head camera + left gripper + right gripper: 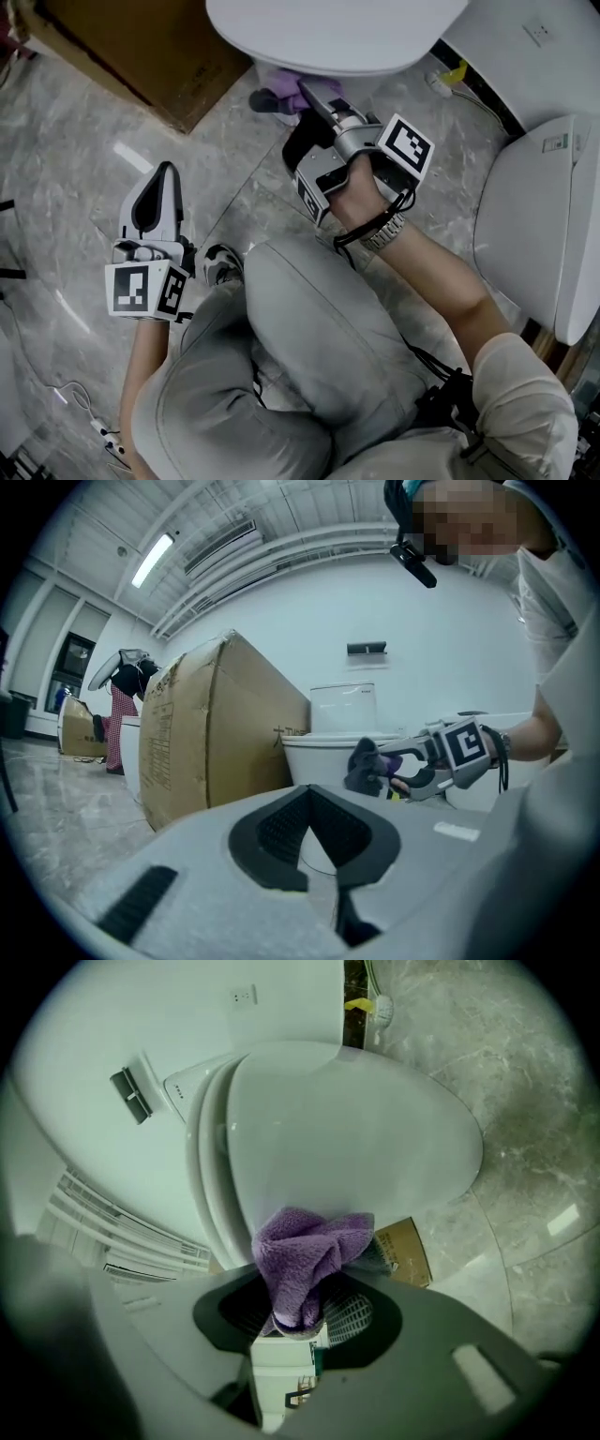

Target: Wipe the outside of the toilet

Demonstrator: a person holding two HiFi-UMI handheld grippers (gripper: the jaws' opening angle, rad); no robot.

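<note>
The white toilet (328, 37) stands at the top of the head view, lid down. My right gripper (307, 97) is shut on a purple cloth (286, 86), held just under the bowl's front edge. In the right gripper view the cloth (305, 1255) bunches between the jaws, right at the toilet (356, 1138); I cannot tell if it touches. My left gripper (165, 172) hangs over the floor to the left, shut and holding nothing. The left gripper view looks past its shut tips (309, 795) to the toilet bowl (319, 757) and the cloth (366, 766).
A large cardboard box (141, 47) stands close to the toilet's left. A second white fixture (534, 225) is at the right edge. The person's knee (309, 319) and shoe (217, 264) lie between the grippers. A cable (84, 403) runs over the marble floor at lower left.
</note>
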